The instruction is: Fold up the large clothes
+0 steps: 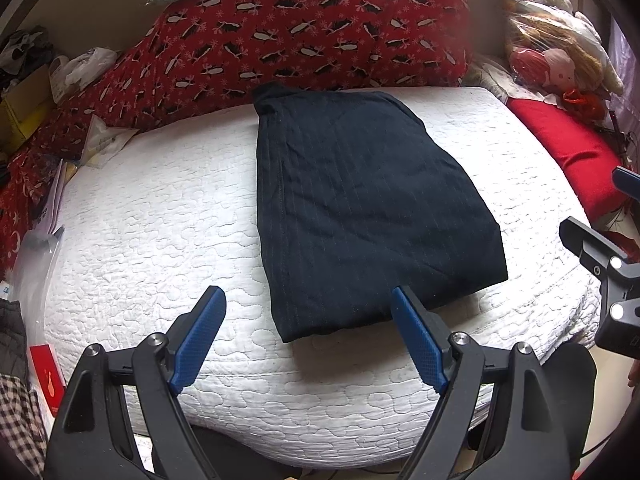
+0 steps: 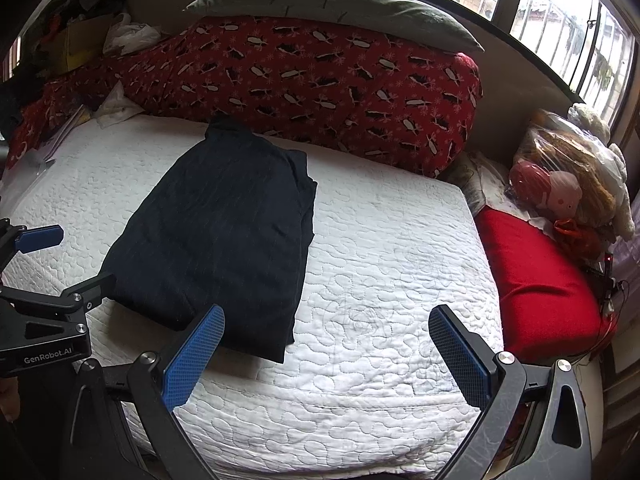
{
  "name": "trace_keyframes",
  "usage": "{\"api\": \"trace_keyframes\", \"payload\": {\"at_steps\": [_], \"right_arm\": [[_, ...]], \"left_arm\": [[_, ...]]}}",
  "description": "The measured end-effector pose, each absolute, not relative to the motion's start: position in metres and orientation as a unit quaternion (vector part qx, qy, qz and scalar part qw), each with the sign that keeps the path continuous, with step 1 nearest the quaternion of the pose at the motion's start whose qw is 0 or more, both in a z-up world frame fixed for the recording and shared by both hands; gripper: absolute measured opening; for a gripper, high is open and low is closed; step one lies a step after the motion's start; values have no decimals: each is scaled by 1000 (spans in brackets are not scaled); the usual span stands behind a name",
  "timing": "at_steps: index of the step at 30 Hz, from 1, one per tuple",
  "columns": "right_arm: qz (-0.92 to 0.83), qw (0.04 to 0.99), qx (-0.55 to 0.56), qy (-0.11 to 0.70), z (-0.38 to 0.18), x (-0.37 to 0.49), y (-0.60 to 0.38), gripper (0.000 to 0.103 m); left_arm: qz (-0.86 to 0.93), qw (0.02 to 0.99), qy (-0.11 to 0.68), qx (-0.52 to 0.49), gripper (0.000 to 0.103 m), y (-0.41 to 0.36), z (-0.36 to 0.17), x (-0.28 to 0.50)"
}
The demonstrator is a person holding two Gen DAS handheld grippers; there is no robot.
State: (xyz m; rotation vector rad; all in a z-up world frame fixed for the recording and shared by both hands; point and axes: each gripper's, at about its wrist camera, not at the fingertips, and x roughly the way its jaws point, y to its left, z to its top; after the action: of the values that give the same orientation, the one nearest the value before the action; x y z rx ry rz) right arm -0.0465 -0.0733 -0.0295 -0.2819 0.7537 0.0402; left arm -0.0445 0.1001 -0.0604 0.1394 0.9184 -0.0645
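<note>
Lying flat on the bed (image 1: 140, 216), the garment (image 1: 360, 200) is a dark navy knit with faint thin stripes, folded into a long, roughly rectangular slab with soft rounded corners and a stitched seam along one long edge. Its near corner sits just ahead of the left claw (image 1: 308, 320), between the two blue pads and closer to the right-hand one, with no pad touching the cloth. That claw is released: its black, angular arms spread wide, and the pads have a fine gridded, rubbery face.

The right claw (image 2: 326, 344) is released too, its textured blue pads set far apart over bare bedding. From it, the garment (image 2: 224, 232) lies ahead and to the left, its near hem just beyond the left pad, its narrow collar end farthest away.

The bed cover is white quilted fabric, stitched in rounded, pebble-like loops that give it a puffy, bumpy surface; its front edge curves down under both claws.

Beyond the garment, a long, plump red bolster (image 2: 320, 80) runs across the back, printed with small black-and-white figures and pale snowflake shapes. A flat grey-green pillow (image 2: 332, 4) lies on top of it. Off to the right of the right claw sits a smooth plain red cushion (image 2: 540, 280), and past it plush toys (image 2: 560, 184) wrapped in glossy clear plastic.
</note>
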Motion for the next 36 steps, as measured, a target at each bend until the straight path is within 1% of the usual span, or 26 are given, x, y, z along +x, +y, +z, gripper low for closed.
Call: {"api": "trace_keyframes", "payload": {"at_steps": [36], "right_arm": [[16, 927, -131, 350, -23, -55, -72, 102]], "left_arm": [[-24, 896, 441, 55, 85, 110, -54, -48]]}}
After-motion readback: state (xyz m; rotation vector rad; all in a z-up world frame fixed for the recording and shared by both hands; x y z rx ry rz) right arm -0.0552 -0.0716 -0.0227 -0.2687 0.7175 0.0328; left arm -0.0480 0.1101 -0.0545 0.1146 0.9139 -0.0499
